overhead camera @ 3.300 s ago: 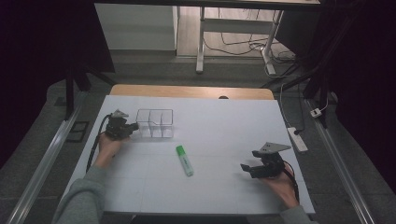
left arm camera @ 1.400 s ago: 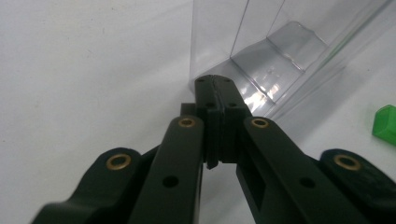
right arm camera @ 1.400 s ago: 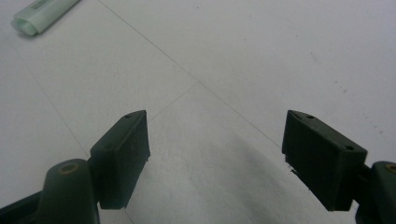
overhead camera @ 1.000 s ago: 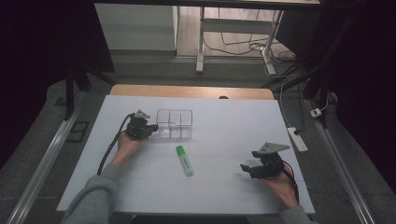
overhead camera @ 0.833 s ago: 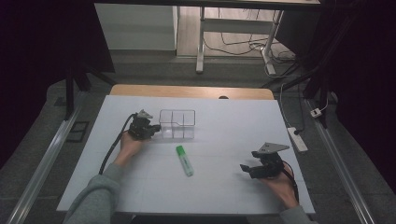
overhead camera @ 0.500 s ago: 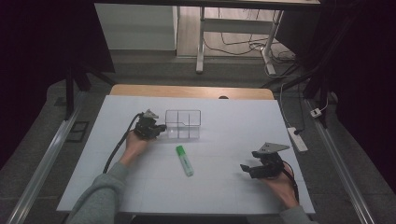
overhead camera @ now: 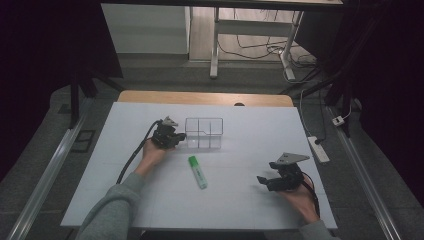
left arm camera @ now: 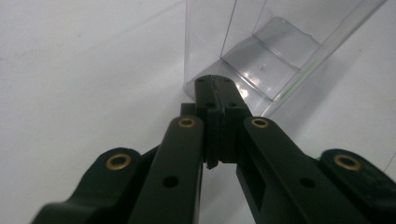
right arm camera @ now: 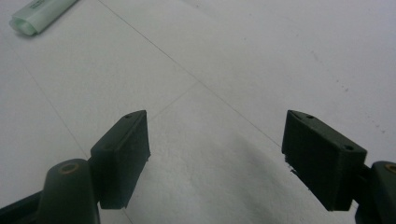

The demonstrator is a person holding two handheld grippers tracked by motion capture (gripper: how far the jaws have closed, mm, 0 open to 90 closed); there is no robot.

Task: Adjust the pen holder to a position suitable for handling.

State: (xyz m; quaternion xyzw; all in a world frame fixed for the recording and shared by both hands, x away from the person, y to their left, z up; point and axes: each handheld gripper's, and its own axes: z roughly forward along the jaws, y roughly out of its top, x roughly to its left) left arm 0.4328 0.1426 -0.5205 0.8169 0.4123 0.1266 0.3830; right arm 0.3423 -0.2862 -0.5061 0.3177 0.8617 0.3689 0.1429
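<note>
Recently, clear box (overhead camera: 204, 133) slid rightward along worktop's far edge, pushed by closed left gripper (overhead camera: 170, 138). Right gripper (overhead camera: 266, 181) open, idle. Marker (overhead camera: 197, 171) untouched; positioning likely unfinished.

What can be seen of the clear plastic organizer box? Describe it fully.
The clear organizer box is a see-through, hard-looking plastic tray with thin inner walls that split it into compartments; a stepped floor shows inside. It looks empty and stands upright on the white table, toward the far side. The left gripper, fingers shut, meets its left end wall. A green highlighter lies apart, nearer the person.
</note>
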